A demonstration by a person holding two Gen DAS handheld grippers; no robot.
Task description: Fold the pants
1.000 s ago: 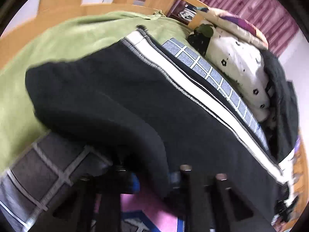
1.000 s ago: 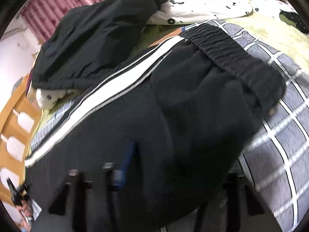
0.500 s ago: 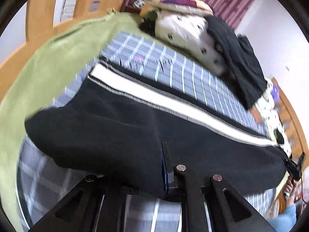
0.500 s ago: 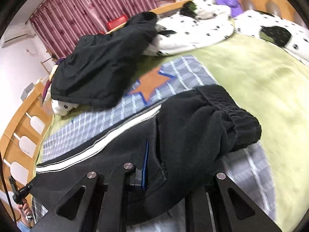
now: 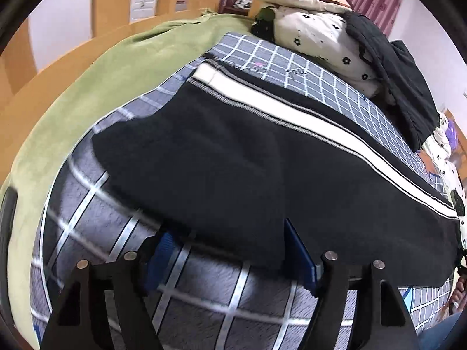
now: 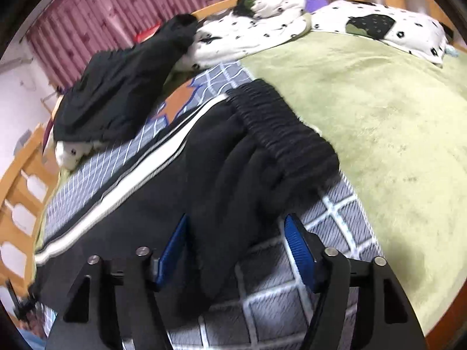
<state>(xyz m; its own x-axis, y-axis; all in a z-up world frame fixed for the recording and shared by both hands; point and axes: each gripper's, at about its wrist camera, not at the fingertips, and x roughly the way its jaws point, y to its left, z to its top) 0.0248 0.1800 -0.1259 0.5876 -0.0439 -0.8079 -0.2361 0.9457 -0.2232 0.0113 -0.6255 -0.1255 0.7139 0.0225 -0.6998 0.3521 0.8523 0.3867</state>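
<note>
Black pants (image 5: pixel 248 157) with a white side stripe (image 5: pixel 292 113) lie along a grey checked blanket (image 5: pixel 204 297) on the bed. In the right wrist view the pants (image 6: pixel 163 204) end in an elastic waistband (image 6: pixel 280 125). My left gripper (image 5: pixel 230 250) is open, its blue pads at the near edge of the leg fabric. My right gripper (image 6: pixel 236 245) is open, its blue pads either side of a fold of the pants near the waist. Neither gripper holds the cloth.
A green blanket (image 6: pixel 379 110) covers the bed beside the checked one. Another black garment (image 6: pixel 116 87) and white spotted bedding (image 6: pixel 262 29) are piled at the far side. A wooden bed rail (image 5: pixel 73 43) runs behind. Red curtains (image 6: pixel 102 23) hang at the back.
Both grippers were shut on the pants and carried them; now both have opened and the pants lie flat on the checked blanket.
</note>
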